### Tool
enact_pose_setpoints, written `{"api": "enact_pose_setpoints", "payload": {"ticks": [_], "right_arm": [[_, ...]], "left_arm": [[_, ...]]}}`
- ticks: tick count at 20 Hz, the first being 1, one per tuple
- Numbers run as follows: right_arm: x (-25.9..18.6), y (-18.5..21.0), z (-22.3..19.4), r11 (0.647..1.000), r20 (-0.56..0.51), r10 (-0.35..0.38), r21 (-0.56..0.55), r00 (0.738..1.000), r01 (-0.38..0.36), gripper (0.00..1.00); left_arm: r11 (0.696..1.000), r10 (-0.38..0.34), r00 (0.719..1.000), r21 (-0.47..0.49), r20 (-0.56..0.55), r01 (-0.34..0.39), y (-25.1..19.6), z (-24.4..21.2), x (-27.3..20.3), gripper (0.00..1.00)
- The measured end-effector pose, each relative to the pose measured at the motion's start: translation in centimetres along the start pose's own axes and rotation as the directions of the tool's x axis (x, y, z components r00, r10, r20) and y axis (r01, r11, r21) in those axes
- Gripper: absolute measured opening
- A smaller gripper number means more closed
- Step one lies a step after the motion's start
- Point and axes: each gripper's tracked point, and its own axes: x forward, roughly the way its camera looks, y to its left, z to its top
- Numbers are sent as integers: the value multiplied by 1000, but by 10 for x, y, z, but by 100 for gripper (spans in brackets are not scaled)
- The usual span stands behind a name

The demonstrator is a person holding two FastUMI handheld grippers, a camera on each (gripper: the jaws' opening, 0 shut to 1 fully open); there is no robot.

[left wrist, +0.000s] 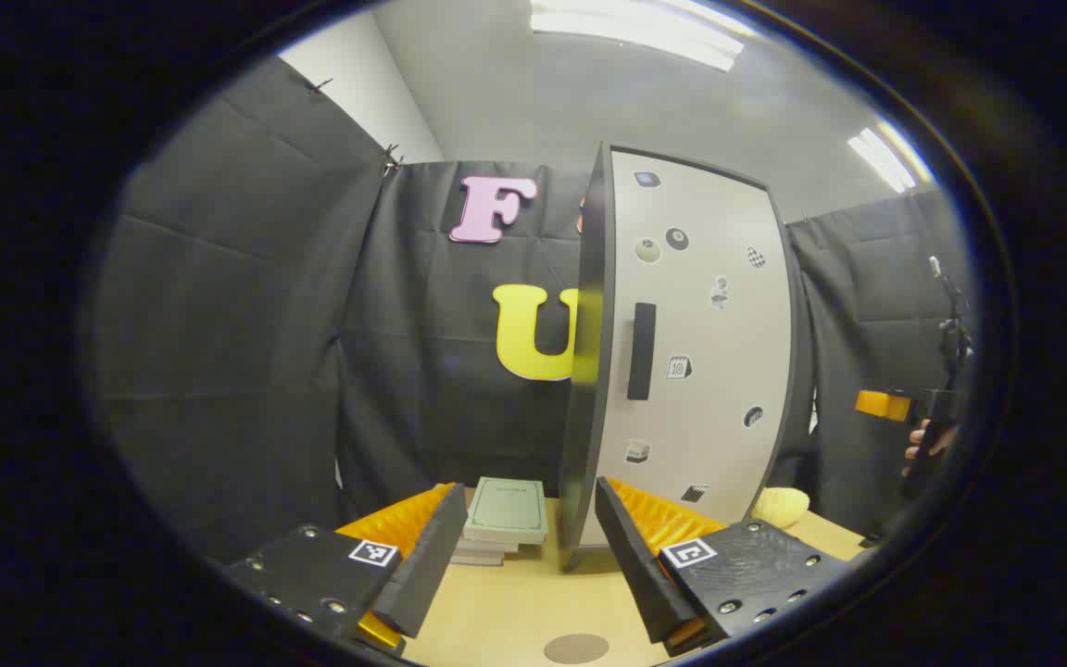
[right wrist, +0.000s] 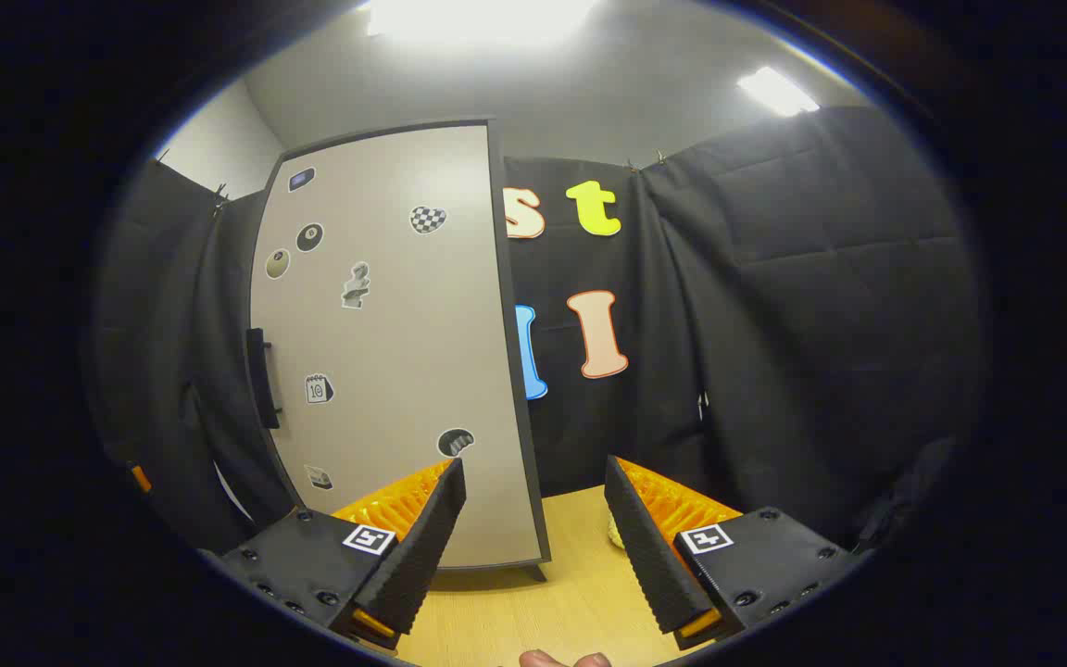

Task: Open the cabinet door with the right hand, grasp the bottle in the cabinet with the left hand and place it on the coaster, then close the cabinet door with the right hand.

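Note:
The tall cabinet (left wrist: pixel 700 352) stands on the table with its pale door shut; a dark vertical handle (left wrist: pixel 642 350) sits near the door's left edge. In the right gripper view the same cabinet door (right wrist: pixel 385 352) fills the left half, its handle (right wrist: pixel 261 378) at the far left. My left gripper (left wrist: pixel 524 547) is open with nothing between its fingers, a little back from the cabinet's left corner. My right gripper (right wrist: pixel 533 537) is open too, facing the door's right edge. A round brown coaster (left wrist: pixel 576 648) lies on the table below the left gripper. The bottle is hidden.
A stack of books (left wrist: pixel 504 519) lies left of the cabinet. A pale yellow object (left wrist: pixel 782 505) rests by the cabinet's right foot, also seen as a yellow object (right wrist: pixel 615 530). At far right a hand (left wrist: pixel 922 445) holds the other gripper. Wooden table (right wrist: pixel 580 602).

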Motion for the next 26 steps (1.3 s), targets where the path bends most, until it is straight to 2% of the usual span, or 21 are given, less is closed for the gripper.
{"api": "enact_pose_setpoints", "payload": {"ticks": [2,4,5,7,10,16,17,18,22,24,25,26], "right_arm": [[1,7,1,1000,-2,19,1,1000,-19,96],[0,13,0,999,-10,34,7,999,-34,96],[0,16,-1,999,-13,41,10,999,-41,96],[-1,22,-1,999,-20,52,2,998,-52,96],[-2,26,-5,998,-26,55,-12,998,-55,96],[-9,23,-8,997,-43,51,-54,998,-54,96],[-8,24,-7,998,-40,50,-46,998,-52,93],[-7,27,-4,997,-31,60,-45,998,-61,96],[3,27,4,994,-30,71,-80,997,-73,96],[13,35,15,994,-19,88,-70,996,-89,96],[18,43,21,993,-12,102,-65,995,-102,96],[22,53,26,991,-4,121,-66,993,-121,96]], "left_arm": [[1000,1,1000,-6,-10,-1,-3,-4,-7,87],[1000,-1,1000,-11,-8,1,-6,-5,-10,85],[1000,0,1000,-12,-10,0,-7,-6,-11,89],[1000,1,1000,-16,-15,-1,-6,-10,-14,87],[1000,3,1000,-13,-23,-3,-4,-16,-16,85],[1000,26,999,-13,-40,-26,4,-29,-17,87],[999,37,998,-16,-48,-38,7,-35,-17,87],[999,49,997,-17,-58,-50,9,-42,-16,85],[996,89,990,39,-113,-85,11,-86,-23,88],[992,109,984,72,-141,-100,12,-109,-31,90],[991,121,980,78,-157,-110,13,-118,-35,88],[991,127,976,59,-177,-118,13,-128,-40,88]]}}
